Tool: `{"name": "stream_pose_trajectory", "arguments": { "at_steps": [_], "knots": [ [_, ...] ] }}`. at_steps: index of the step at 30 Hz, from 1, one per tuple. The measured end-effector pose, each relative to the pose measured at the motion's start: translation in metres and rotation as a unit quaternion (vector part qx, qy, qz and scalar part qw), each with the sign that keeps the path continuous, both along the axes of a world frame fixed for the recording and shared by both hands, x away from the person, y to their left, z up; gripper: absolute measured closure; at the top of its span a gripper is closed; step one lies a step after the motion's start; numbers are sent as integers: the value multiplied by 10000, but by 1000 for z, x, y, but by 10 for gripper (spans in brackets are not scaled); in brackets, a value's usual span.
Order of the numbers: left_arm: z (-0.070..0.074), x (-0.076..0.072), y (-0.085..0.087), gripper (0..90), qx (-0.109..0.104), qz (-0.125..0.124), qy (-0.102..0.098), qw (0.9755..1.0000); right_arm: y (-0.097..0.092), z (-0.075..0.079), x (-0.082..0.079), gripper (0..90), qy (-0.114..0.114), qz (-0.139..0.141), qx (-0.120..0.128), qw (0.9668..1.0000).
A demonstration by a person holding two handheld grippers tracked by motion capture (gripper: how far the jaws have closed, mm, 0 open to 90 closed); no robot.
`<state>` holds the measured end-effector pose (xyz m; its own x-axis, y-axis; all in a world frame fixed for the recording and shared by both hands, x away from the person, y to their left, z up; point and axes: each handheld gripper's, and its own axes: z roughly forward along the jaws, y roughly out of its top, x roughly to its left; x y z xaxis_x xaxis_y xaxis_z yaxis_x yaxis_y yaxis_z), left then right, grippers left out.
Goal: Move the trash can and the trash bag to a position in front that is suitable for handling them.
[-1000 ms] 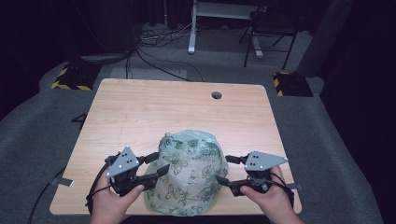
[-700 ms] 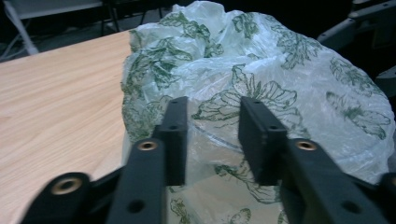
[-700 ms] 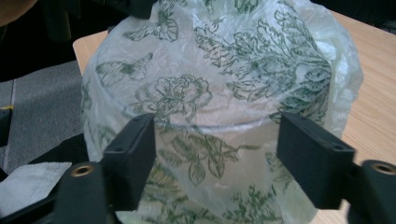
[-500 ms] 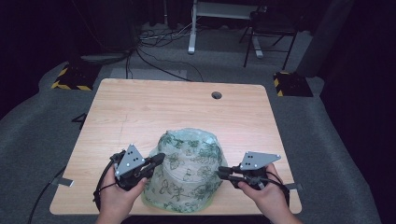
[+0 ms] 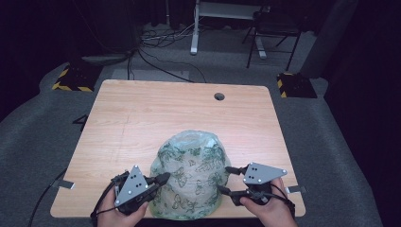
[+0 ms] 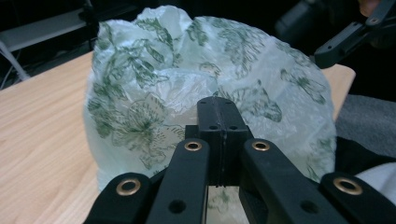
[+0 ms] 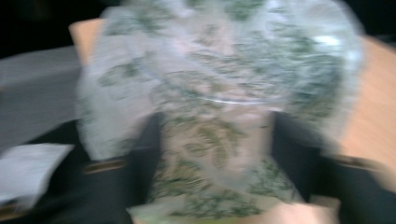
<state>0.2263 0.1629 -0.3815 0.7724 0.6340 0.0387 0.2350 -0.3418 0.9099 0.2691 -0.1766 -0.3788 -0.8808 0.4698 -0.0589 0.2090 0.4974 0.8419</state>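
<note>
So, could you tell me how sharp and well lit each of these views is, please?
High view: sharp, table evenly lit, surroundings dark. Left gripper view: patterned bag crisp, dark background. Right gripper view: heavily motion-blurred, bag and jaws smeared.

Wooden table (image 5: 142,123), floor cables (image 5: 156,52), chair (image 5: 274,28)

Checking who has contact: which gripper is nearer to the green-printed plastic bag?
Left. The left gripper, jaws shut, sits against the plastic bag; whether it pinches film is unclear. The right gripper stands open at the other side.
</note>
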Motion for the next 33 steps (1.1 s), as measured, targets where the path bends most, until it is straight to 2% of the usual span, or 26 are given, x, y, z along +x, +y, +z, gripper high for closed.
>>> {"name": "stream_pose_trajectory", "arguments": {
  "at_steps": [3, 6, 9, 10, 11, 13, 14, 15, 16, 20, 22, 26, 28, 31, 33],
  "knots": [
    [-6, 0, -3, 900, 10, -92, 102, 9999, 6, -7, -5, 161, -12, -65, 10, 10000],
    [-12, 3, -7, 900, 15, -190, 192, 9996, 17, -19, -4, 167, 57, -17, -2, 10000],
    [-13, 3, -13, 900, 54, -360, 235, 9991, 23, -26, 0, 168, 78, -183, 44, 9998],
    [-13, 3, -15, 900, 63, -420, 229, 9988, 24, -27, 3, 209, 54, -293, 39, 9995],
    [-13, 3, -17, 900, 78, -470, 219, 9986, 23, -27, 5, 322, 10, -320, -27, 9995],
    [-13, 4, -20, 900, 66, -547, 228, 9982, 18, -26, 9, 666, -13, -189, -91, 9998],
    [-14, 4, -21, 900, 46, -569, 249, 9981, 15, -27, 11, 751, 159, -66, -15, 9999],
    [-15, 5, -21, 900, 1, -589, 268, 9979, 13, -27, 12, 860, 212, -44, -15, 9998],
    [-16, 5, -21, 900, -13, -601, 279, 9978, 12, -28, 12, 887, 256, 45, -38, 9997],
    [-24, 3, -20, 900, 62, -612, 415, 9972, 12, -33, 8, 900, 344, 191, -264, 9989],
    [-28, 2, -19, 900, 74, -625, 492, 9968, 12, -38, 6, 900, 469, 254, -351, 9980],
    [-38, 3, -19, 900, 258, -625, 685, 9954, 16, -58, 4, 900, 758, 376, -585, 9947],
    [-46, 7, -17, 900, 376, -547, 872, 9940, 17, -66, 4, 900, 844, 393, -645, 9936],
    [-61, 16, -9, 900, 416, -399, 1197, 9911, 15, -79, 4, 897, 1004, 339, -663, 9922],
    [-69, 19, -6, 900, 464, -297, 1327, 9896, 12, -84, 4, 881, 1074, 317, -654, 9916]
  ]
}}
